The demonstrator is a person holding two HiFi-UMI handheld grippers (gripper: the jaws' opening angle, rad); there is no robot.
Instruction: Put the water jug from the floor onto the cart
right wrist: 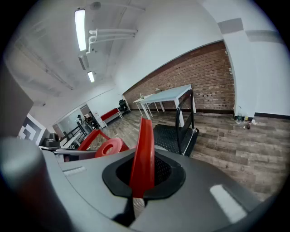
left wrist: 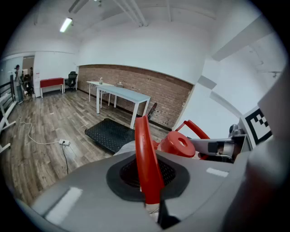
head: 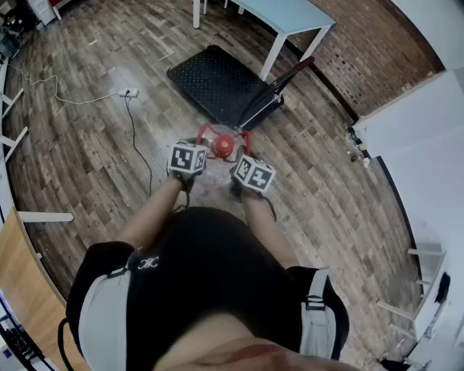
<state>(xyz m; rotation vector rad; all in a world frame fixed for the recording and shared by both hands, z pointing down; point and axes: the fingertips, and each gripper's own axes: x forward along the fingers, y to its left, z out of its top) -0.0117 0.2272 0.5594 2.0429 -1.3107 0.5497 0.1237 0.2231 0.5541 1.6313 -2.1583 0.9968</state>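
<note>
My left gripper (head: 190, 155) is clenched on one thin red plastic handle bar (left wrist: 145, 149) of the pale round water jug (head: 222, 147). My right gripper (head: 251, 171) is clamped the same way on the matching red bar (right wrist: 144, 149) on the other side. The two grippers sit side by side, just apart, with the jug's red screw cap (left wrist: 181, 144) between them.

The jug is right in front of my legs, over the brown wooden plank floor (head: 87, 138). It is short of the cart and not on it. I cannot tell whether its base is touching the boards.

Just beyond it is the black flat platform cart (head: 214, 81), its push handle (head: 279, 87) on the near right side. Farther off stands a pale blue table with white legs (head: 286, 14), beside a red brick wall (head: 362, 51).
</note>
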